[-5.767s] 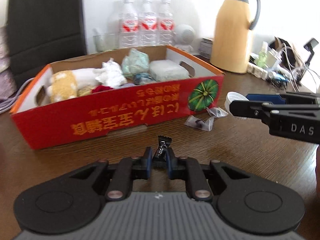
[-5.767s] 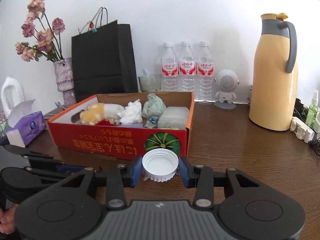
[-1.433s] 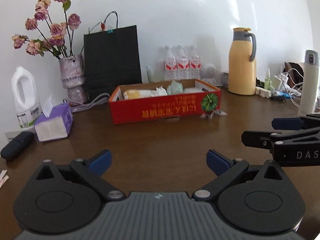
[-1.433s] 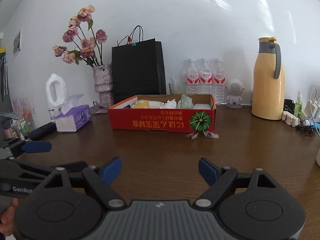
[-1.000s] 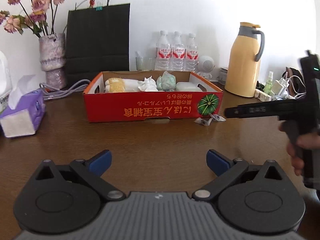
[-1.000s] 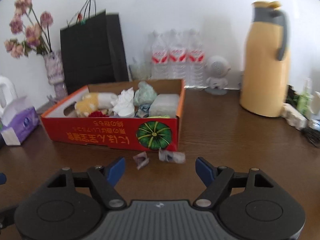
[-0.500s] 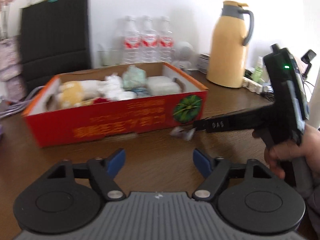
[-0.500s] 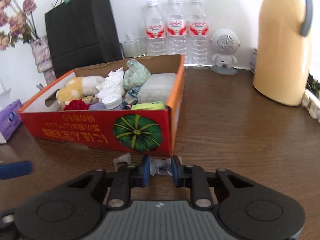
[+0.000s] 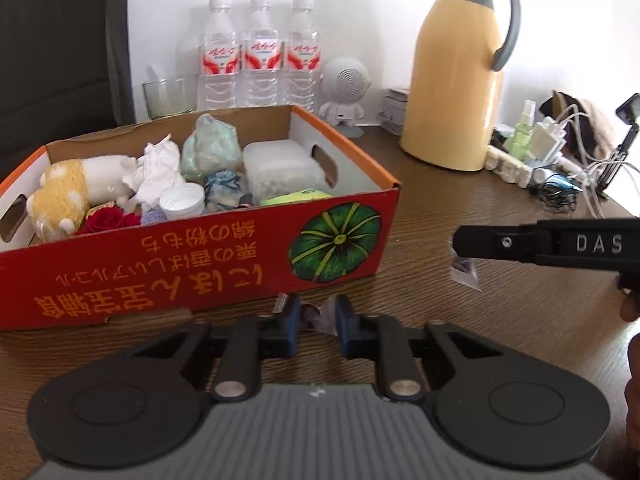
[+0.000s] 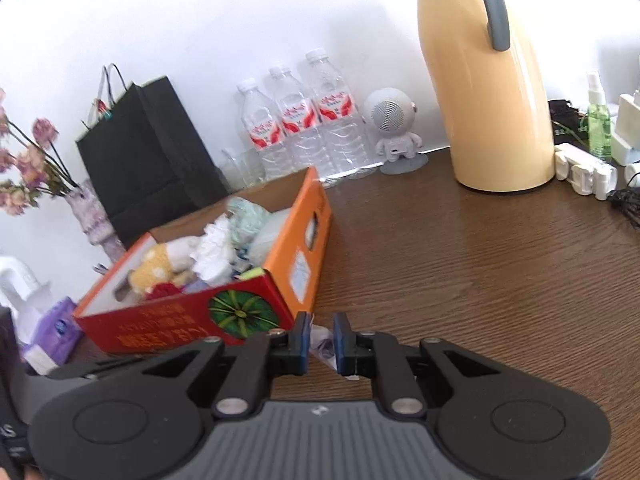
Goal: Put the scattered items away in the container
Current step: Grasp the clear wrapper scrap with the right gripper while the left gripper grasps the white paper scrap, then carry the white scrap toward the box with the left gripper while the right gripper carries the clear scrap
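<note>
Both tongs, wide apart a second ago, have narrowed onto the last loose scraps: the left gripper (image 9: 316, 318) pinches a clear crumpled wrapper (image 9: 320, 314) on the table just in front of the red cardboard box (image 9: 200, 264), and the right gripper (image 10: 320, 340) holds a second wrapper (image 10: 322, 342) beside the box's corner, seemingly lifted. By the look of it, only the drops into the box remain. The brown wooden table (image 10: 480, 280) carries a yellow thermos (image 9: 452, 80), water bottles (image 9: 260, 56) and a black paper bag (image 10: 148, 152) along a white wall.

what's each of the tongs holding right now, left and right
Left tongs: closed on a clear wrapper.
Right tongs: closed on another clear wrapper.
</note>
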The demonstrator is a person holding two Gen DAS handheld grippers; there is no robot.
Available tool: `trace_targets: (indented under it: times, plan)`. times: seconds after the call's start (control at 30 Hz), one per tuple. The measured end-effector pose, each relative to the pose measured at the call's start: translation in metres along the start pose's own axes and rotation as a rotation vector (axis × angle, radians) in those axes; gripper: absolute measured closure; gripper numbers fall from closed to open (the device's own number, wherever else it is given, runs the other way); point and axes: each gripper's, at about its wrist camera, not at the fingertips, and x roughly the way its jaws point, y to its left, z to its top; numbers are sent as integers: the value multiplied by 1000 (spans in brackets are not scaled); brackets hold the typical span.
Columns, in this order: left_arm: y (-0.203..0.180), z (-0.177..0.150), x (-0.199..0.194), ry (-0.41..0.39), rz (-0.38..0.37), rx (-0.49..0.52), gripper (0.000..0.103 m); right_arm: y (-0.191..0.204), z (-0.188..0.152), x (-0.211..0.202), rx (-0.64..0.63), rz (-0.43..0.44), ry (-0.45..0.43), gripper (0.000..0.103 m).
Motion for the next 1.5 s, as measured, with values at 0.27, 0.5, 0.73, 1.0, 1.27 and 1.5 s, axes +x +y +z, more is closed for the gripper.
trace_targets:
  times: [0.27, 0.5, 0.73, 1.0, 1.27, 1.5]
  plan:
    - [18, -4, -58, -82, 14, -47, 100, 3, 1, -7, 3, 25, -21, 92]
    - [43, -26, -132, -150, 46, -128, 101, 32, -9, -21, -44, 53, -55, 92]
    - [40, -59, -189, -264, 80, -105, 100, 90, -61, -84, -99, 138, -156, 92]
    - [22, -106, -237, -294, 110, -98, 100, 136, -128, -146, -281, -15, -196, 92]
    - [8, -130, -257, -315, 63, -120, 100, 155, -163, -178, -344, -17, -249, 92]
    - [26, -87, -245, -315, 57, -122, 100, 157, -125, -170, -324, 24, -265, 92]
